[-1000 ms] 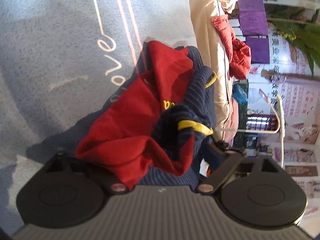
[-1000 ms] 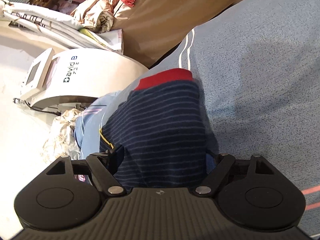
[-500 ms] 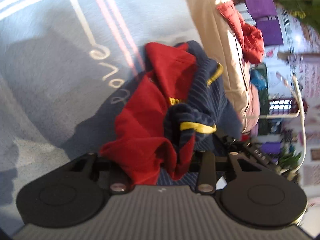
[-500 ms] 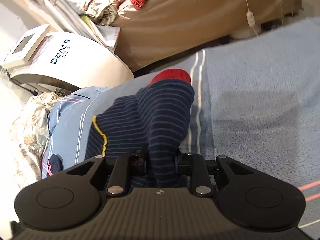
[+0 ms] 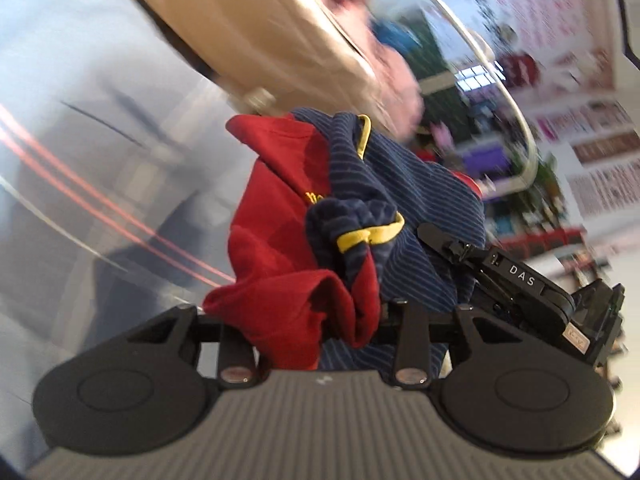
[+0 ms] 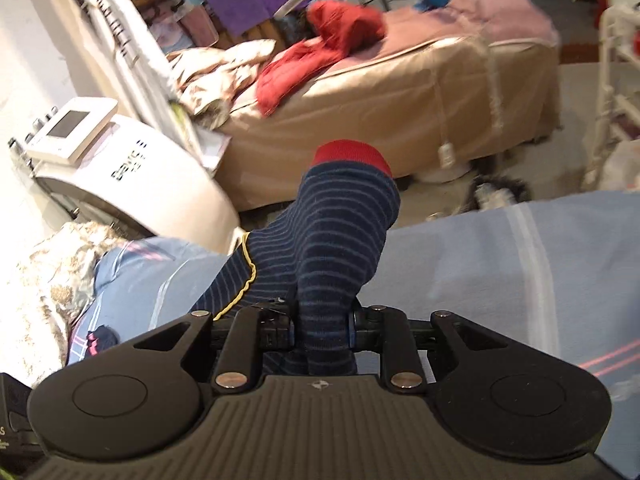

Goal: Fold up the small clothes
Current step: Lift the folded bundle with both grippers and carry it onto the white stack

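A small navy-striped garment with red panels and yellow trim [image 5: 344,216] hangs bunched between both grippers, lifted off the light blue blanket [image 5: 80,128]. My left gripper [image 5: 320,320] is shut on its red and navy fabric. My right gripper [image 6: 322,326] is shut on a navy-striped part with a red cuff [image 6: 352,156]; that part [image 6: 340,232] stands up in front of the camera. The right gripper's black body [image 5: 520,284] shows at the right of the left wrist view, against the cloth.
The blue blanket [image 6: 500,256] with white and pink stripes lies below. A tan-covered bed [image 6: 400,100] with red clothes [image 6: 320,44] stands beyond. A white machine [image 6: 132,176] is at the left. A crumpled patterned cloth [image 6: 44,276] lies at the left edge.
Both grippers have shut on the garment and lifted it off the blanket. Both views have tilted up toward the room, and the left wrist view is motion-blurred.
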Demonstrator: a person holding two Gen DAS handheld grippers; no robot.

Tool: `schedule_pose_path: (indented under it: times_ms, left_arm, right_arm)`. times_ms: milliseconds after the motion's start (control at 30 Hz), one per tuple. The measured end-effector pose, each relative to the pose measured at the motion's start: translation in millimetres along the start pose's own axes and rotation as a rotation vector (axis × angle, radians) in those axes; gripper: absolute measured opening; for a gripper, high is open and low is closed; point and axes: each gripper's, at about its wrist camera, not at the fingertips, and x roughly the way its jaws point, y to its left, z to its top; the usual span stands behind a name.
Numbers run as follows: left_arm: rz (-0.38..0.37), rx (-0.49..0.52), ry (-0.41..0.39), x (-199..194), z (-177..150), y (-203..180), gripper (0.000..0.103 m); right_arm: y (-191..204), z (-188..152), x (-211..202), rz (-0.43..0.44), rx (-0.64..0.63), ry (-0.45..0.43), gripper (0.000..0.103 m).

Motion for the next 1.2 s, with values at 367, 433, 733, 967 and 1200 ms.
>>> schedule_pose_path:
  times_ms: [367, 433, 733, 967, 1200]
  left_arm:
    - [-0.140, 0.097, 0.262, 147, -140, -203, 0.036]
    - [-0.105, 0.122, 0.274, 168, -172, -221, 0.036]
    - [0.074, 0.209, 0.302, 222, -263, -228, 0.055]
    - [0.086, 0.534, 0.210, 183, -226, -260, 0.087]
    - [-0.093, 1.112, 0.146, 150, -233, -328, 0.089]
  right_arm:
    - [-180, 41, -211, -0.228, 0.021, -0.033, 0.038]
    - [-212, 42, -227, -0.257, 0.021, 0.003, 0.038]
    - [-339, 6, -197, -0.326, 0.147, 0.068, 0.046]
    - [-349, -2, -213, -0.330, 0.167, -0.041, 0.081]
    - [-279, -14, -285, -0.231, -0.229, -0.150, 0.082]
